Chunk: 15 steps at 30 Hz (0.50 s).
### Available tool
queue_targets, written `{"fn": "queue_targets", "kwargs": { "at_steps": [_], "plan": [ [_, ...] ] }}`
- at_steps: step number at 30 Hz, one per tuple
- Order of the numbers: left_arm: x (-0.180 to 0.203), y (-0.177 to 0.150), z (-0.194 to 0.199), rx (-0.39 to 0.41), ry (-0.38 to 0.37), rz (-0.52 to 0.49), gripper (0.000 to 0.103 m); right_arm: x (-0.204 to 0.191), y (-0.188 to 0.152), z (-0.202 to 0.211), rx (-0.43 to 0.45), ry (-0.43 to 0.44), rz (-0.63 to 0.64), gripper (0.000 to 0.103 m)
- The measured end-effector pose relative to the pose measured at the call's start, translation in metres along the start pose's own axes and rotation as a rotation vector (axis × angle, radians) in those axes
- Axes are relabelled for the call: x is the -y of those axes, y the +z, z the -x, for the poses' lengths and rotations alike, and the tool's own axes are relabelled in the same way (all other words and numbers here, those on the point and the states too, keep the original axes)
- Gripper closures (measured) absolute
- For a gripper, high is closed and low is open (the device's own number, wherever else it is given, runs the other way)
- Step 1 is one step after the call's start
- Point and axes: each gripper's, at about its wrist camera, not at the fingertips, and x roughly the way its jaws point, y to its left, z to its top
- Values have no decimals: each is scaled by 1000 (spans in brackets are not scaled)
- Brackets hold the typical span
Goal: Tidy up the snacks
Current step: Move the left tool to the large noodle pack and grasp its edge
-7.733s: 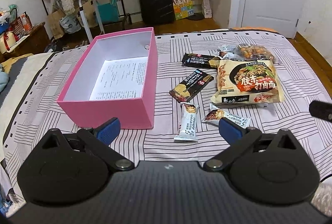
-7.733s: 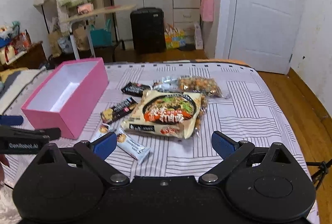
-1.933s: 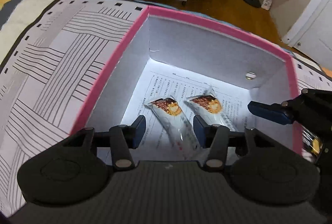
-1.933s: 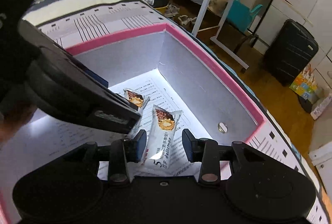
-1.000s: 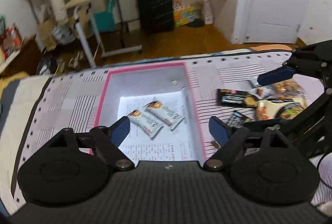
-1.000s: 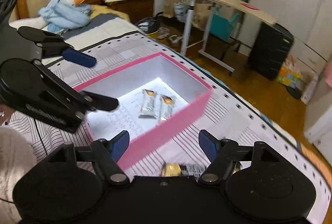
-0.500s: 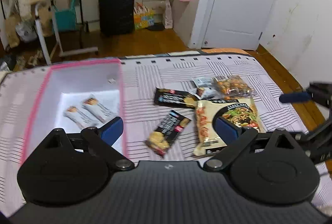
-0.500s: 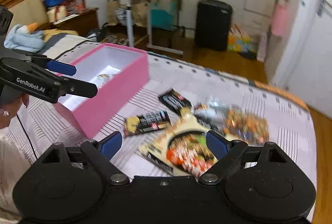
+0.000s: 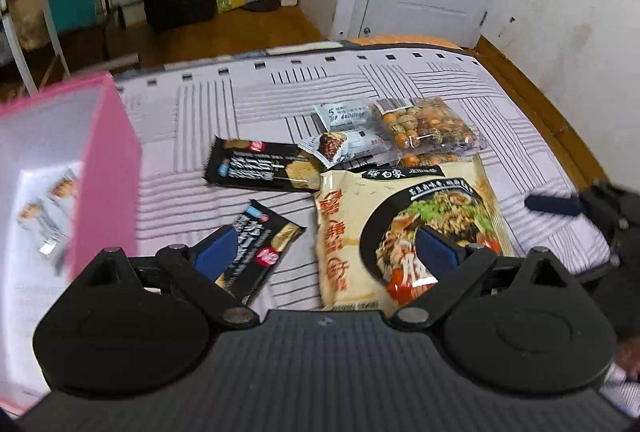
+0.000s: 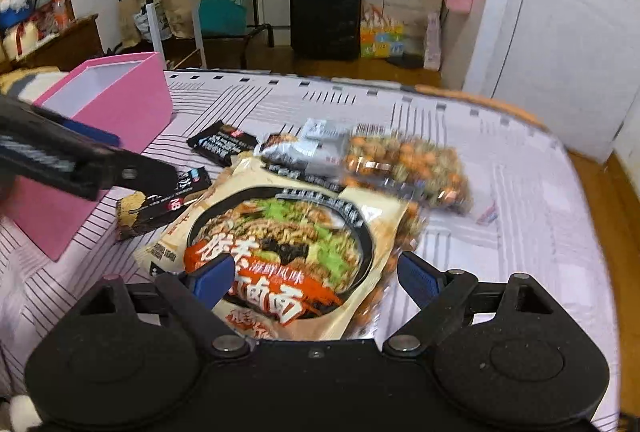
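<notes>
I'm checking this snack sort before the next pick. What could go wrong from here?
1. The noodle bag overlaps the nut bag and a black packet; lifting it may drag them.
2. The open right gripper looks narrower than the noodle bag, so a grip may crumple or slip.
3. The left gripper is close by; the two could collide.

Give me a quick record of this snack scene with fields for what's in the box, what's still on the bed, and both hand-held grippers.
in box: two white snack bars in the pink box
on bed: noodle packet, two black snack packs, bag of mixed nuts, two small white packets
left hand-held gripper: open, empty, above the black pack and noodle packet
right hand-held gripper: open, empty, over the noodle packet
</notes>
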Motion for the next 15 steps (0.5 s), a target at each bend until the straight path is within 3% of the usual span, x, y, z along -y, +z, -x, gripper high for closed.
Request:
{"fn": "queue_targets", "kwargs": {
  "at_steps": [4,9,14,15],
  "plan": [
    [-14,-10,-29,-24,-83,139,8,3,-11,-11,-21,36,-48,12],
    [-19,-25,-48,-53,-109,167,8,-3,-24,-24,-72,41,-63,11],
    [-26,-36,-61,-129,-240,262,13,3,-27,-29,-95,64,-74,10],
    [-27,-37,-61,-126,-248,278,18,3,-27,-30,-96,75,-73,10]
  ]
}}
